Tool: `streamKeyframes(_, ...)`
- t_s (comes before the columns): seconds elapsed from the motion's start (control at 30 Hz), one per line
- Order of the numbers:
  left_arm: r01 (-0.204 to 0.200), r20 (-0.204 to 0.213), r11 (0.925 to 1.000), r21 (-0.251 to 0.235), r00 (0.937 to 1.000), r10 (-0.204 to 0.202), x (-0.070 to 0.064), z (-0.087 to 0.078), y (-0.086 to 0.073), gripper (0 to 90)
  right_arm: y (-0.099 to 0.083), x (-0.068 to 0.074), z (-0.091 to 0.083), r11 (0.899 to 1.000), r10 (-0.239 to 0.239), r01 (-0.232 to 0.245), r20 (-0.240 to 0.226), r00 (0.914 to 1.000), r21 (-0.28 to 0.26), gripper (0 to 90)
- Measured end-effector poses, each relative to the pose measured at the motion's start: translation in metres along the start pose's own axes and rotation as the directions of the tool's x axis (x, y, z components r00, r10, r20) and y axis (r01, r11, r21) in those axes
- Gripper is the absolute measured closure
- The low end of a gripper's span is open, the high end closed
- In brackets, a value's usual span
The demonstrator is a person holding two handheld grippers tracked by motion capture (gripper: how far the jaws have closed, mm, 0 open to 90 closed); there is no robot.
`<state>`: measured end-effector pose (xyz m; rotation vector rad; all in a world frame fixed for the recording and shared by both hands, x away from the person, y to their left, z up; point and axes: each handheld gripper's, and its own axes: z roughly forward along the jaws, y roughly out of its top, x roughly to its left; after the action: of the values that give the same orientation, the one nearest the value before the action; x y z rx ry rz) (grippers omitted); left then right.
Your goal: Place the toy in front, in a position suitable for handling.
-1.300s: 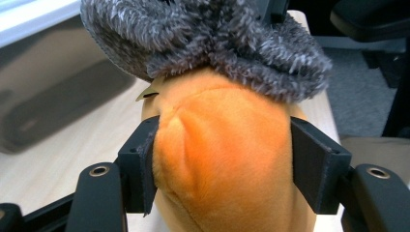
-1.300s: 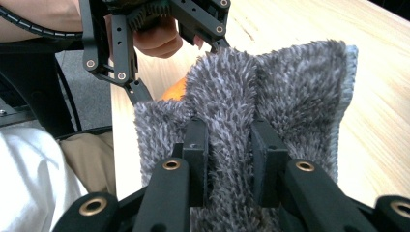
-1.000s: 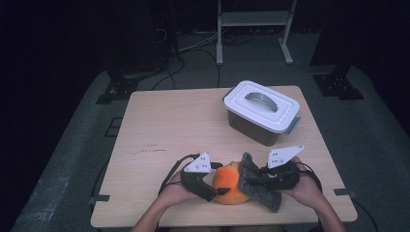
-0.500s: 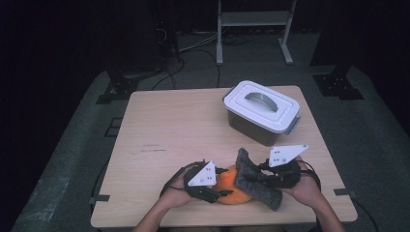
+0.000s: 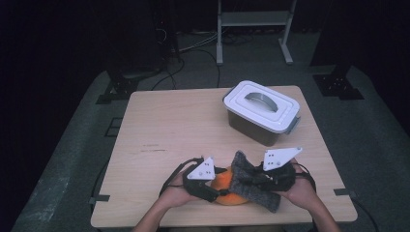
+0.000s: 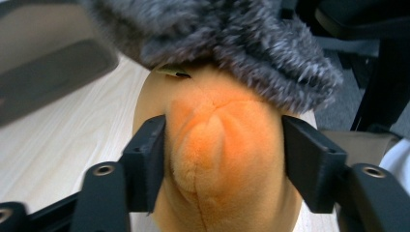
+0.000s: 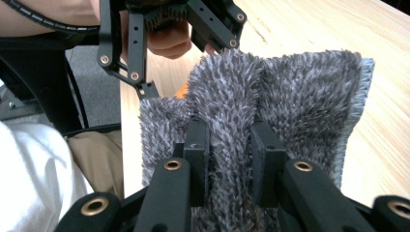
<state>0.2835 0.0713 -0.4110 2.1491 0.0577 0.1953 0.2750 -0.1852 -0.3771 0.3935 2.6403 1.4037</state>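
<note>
An orange plush toy (image 5: 224, 186) sits near the table's front edge, with a grey fuzzy cloth (image 5: 252, 187) draped over its right side. My left gripper (image 5: 212, 192) is shut on the toy: in the left gripper view both black jaws press into the orange plush (image 6: 222, 145), and the cloth (image 6: 232, 43) hangs over its top. My right gripper (image 5: 265, 181) is shut on the cloth, pinching a fold of the grey pile (image 7: 290, 92) between its jaws (image 7: 227, 145). The left gripper (image 7: 169, 29) and the hand holding it show just beyond the cloth.
A grey container with a white handled lid (image 5: 263, 111) stands at the back right of the wooden table (image 5: 183, 130). Cables trail from both grippers over the front edge. Beyond the table are a dark floor and a metal rack.
My left gripper has shifted slightly toward the front edge and in against the orange toy. The right gripper and the cloth have barely moved.
</note>
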Motion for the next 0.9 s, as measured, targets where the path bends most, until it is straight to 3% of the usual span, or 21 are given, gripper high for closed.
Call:
streamKeyframes(0.07, -0.011, 0.005, 0.9999, 0.000, 0.9999, 0.011, 0.000, -0.001, -0.001, 40.0, -0.001, 0.000, 0.001, 1.000, -0.006, 0.006, -0.004, 1.0000, 0.008, 71.7)
streamKeyframes(0.27, -0.009, 0.013, 1.0000, -0.003, 0.9999, 0.010, 0.004, -0.003, -0.003, 40.3, -0.016, -0.014, -0.003, 0.999, 0.052, -0.052, -0.012, 0.9986, 0.007, 71.9)
streamKeyframes(0.4, 0.016, 0.002, 0.9999, 0.003, 0.9999, -0.016, 0.009, -0.006, -0.004, 36.5, -0.021, -0.016, -0.003, 0.997, 0.069, -0.068, -0.022, 0.9974, 0.020, 72.3)
streamKeyframes(0.57, 0.054, -0.028, 0.9985, 0.008, 0.9982, -0.054, 0.015, -0.011, -0.008, 35.8, -0.018, -0.011, 0.002, 0.998, 0.057, -0.056, -0.029, 0.9980, 0.035, 72.7)
streamKeyframes(0.73, 0.106, -0.082, 0.9944, 0.005, 0.9911, -0.105, 0.022, -0.016, -0.012, 36.1, -0.016, -0.006, 0.009, 0.998, 0.045, -0.043, -0.039, 0.9982, 0.047, 72.8)
streamKeyframes(0.8, 0.129, -0.080, 0.9916, -0.007, 0.9884, -0.129, 0.024, -0.019, -0.013, 36.0, -0.015, -0.005, 0.011, 0.998, 0.048, -0.046, -0.047, 0.9977, 0.052, 72.9)
streamKeyframes(0.9, 0.154, -0.044, 0.9875, -0.031, 0.9869, -0.156, 0.025, -0.020, -0.012, 34.2, -0.016, -0.005, 0.014, 0.998, 0.048, -0.044, -0.064, 0.9968, 0.050, 73.0)
